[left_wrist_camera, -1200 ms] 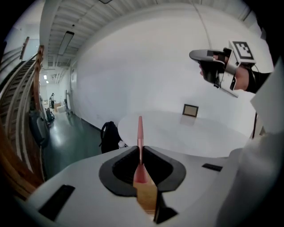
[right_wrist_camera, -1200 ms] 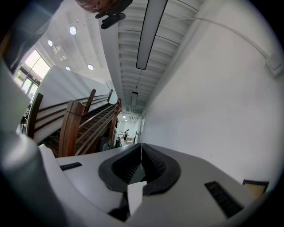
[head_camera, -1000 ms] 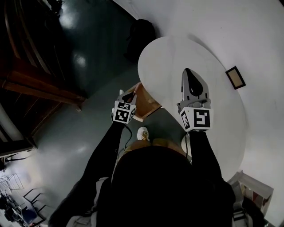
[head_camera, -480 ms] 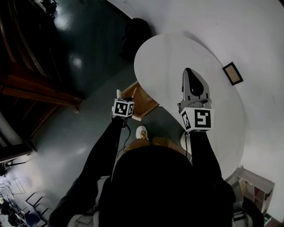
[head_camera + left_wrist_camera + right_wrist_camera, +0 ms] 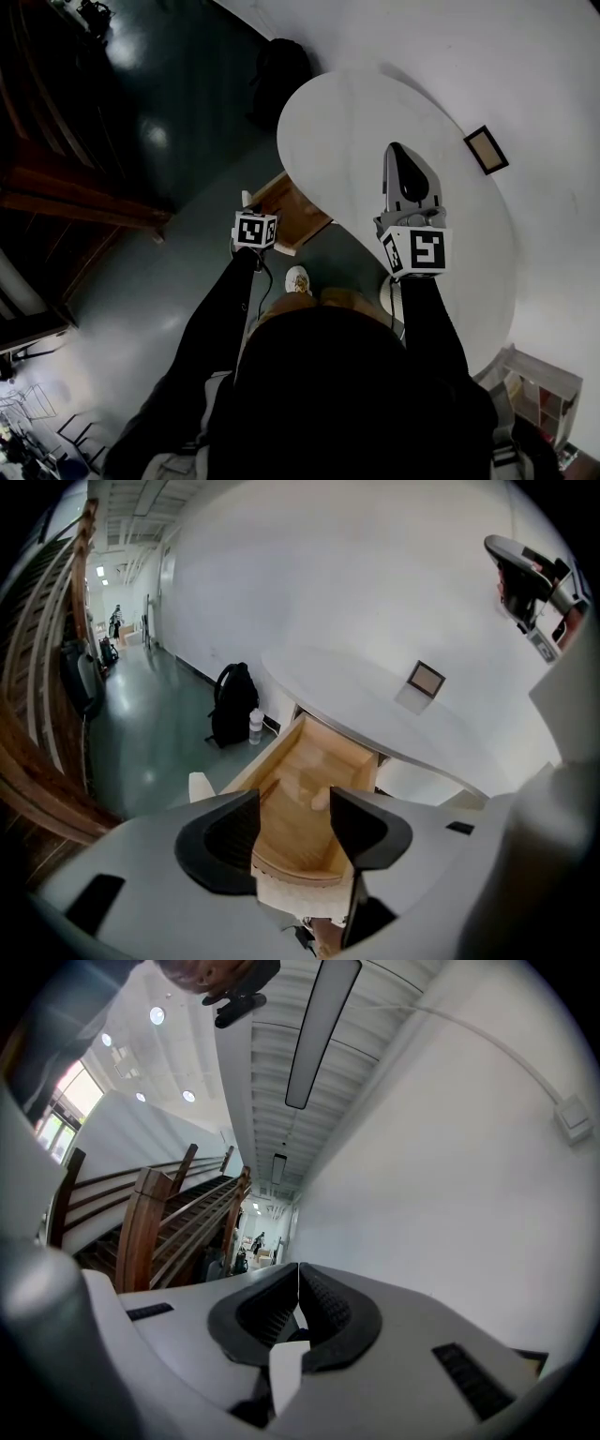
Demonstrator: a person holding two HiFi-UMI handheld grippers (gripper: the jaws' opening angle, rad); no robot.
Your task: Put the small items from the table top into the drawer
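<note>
We see a white oval tabletop (image 5: 375, 122) (image 5: 356, 682), and from under its near-left edge a wooden drawer (image 5: 302, 225) (image 5: 269, 761) stands pulled out. In the left gripper view its long axis runs straight away from the jaws and in under the tabletop. That view also shows a black backpack (image 5: 232, 714) on the floor against the wall; the head view gives it only as a dark shape (image 5: 277, 80).

Both arms reach forward in dark sleeves. The left gripper (image 5: 249, 202) (image 5: 292, 822) hangs over the drawer's open end, tilted steeply down. Its jaws have just been opening and stand wide apart, with nothing between the pads but the drawer's floor below. The right gripper (image 5: 396, 155) (image 5: 298, 1302) lies level above the tabletop, pointing across it. Its own view shows the jaws pressed together and empty.

A small framed square (image 5: 486, 150) (image 5: 426, 678) lies flat near the tabletop's far edge, well apart from both grippers, its longer side running diagonally in the head view. Only the left gripper view shows the pale small pieces (image 5: 322, 797) inside the drawer, which are too blurred to name.
</note>
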